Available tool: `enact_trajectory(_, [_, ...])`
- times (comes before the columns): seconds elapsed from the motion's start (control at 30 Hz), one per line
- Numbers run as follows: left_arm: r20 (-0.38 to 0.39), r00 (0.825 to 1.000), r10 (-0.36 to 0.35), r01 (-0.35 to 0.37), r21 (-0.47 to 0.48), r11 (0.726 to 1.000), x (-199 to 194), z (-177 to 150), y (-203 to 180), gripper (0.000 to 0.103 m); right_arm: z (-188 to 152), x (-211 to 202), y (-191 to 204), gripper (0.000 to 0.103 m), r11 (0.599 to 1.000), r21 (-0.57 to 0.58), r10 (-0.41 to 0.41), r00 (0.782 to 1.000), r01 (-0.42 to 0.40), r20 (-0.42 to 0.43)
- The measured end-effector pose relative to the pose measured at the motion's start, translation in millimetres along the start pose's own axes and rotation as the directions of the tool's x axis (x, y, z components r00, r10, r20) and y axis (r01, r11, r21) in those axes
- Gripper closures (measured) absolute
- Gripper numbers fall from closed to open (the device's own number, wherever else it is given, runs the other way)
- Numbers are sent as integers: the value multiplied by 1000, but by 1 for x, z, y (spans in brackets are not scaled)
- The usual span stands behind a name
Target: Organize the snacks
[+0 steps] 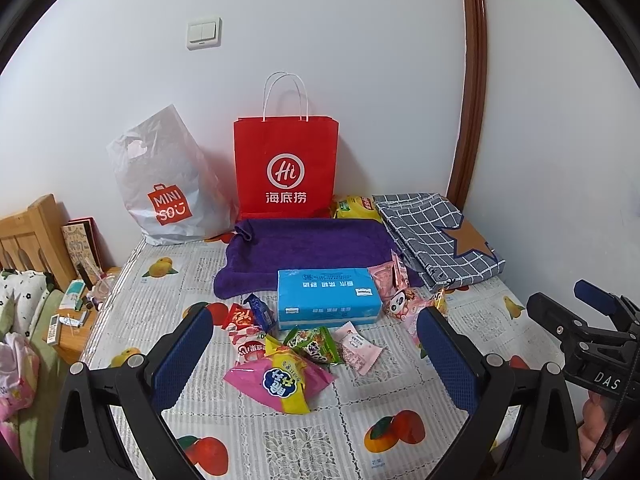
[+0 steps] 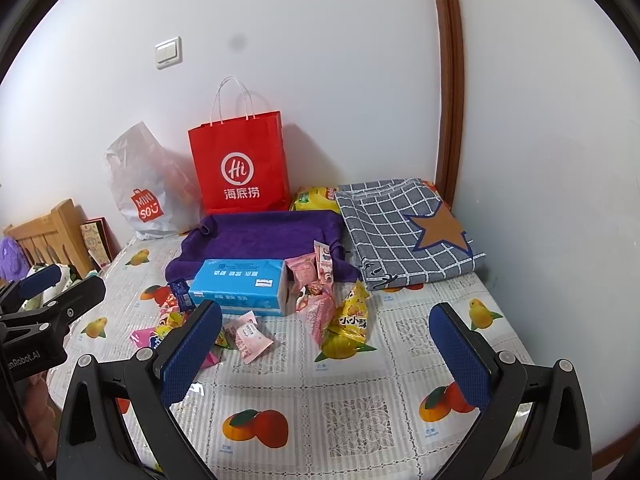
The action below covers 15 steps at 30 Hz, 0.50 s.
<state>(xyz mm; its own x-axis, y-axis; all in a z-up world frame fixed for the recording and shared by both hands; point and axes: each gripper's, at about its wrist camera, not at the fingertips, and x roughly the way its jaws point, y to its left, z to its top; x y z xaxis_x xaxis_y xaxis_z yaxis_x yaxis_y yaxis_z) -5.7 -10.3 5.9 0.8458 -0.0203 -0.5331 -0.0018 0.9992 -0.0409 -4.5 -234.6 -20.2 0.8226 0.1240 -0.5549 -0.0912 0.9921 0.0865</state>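
Centrally, red bag reads "Hi"; white bag "MINISO".

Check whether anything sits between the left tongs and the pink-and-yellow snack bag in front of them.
Nothing visible does. The left tongs are open and hover above the table, with the snack bag lying in plain view between the fingers. Other snacks touch its far edge, near the tissue box, not its near side.

Beyond the jaws, the red paper bag reads "Hi 海底捞"; left of it, the white plastic bag reads "MINISO". The right gripper's body bears "DAS", possibly cropped.
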Motion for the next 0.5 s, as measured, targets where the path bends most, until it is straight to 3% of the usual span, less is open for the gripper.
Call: enact_trajectory(0.5, [1,1000,-1,1,-2,1000,-1,-1,0,1,0,-2,-1,0,1000,0,4,1000,-4,0])
